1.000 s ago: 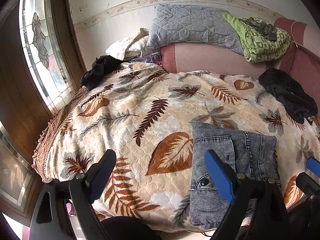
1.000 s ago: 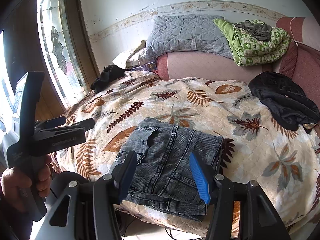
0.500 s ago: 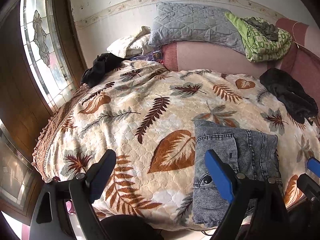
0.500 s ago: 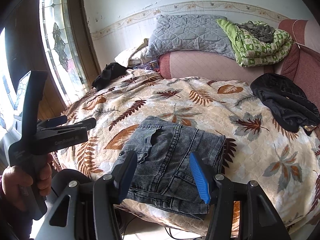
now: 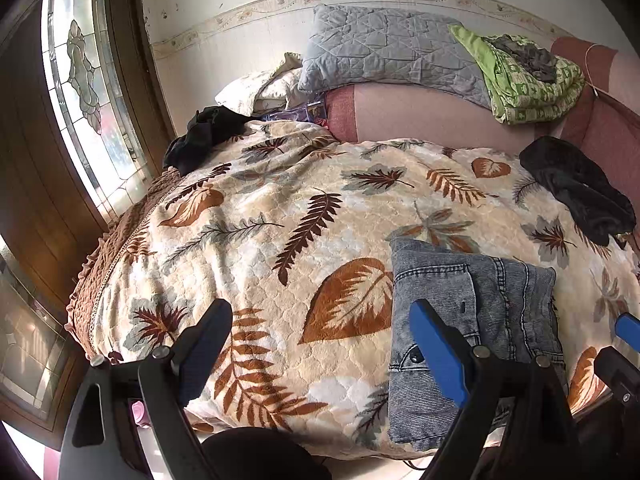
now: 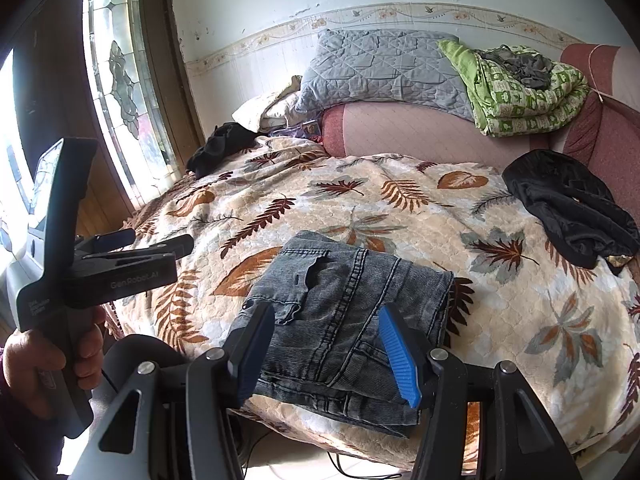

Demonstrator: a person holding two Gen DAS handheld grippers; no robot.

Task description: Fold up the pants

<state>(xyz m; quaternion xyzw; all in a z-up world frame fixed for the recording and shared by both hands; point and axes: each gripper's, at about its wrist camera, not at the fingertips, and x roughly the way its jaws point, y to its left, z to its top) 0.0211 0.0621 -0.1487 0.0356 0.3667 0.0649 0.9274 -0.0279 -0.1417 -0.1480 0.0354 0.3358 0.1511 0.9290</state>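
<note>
The wide bed with its cream quilted bedspread printed with brown leaves (image 5: pixel 256 264) fills both views, a soft flat surface that suits folding work. On it, in the lower middle of the right wrist view and the lower right of the left wrist view, lie the grey-blue washed denim pants (image 6: pixel 344 312), near the bed's front edge, within easy reach.

The pants look folded down to a compact, thick rectangle. Several layers are stacked, the lowest sticking out a little at the front, and a back pocket and a stitched seam face up. A dark button shows near the bottom of the bundle in the left wrist view. I judge the folding done or nearly so.

The right gripper (image 6: pixel 328 352) hangs just in front of the bundle, jaws spread apart with nothing between them; its blue pad and dark pad frame the denim without touching it, as far as I can tell. The left gripper (image 5: pixel 320 348) is off to the bundle's left, jaws likewise wide and empty over bare bedspread, leaving the pants alone.
</note>
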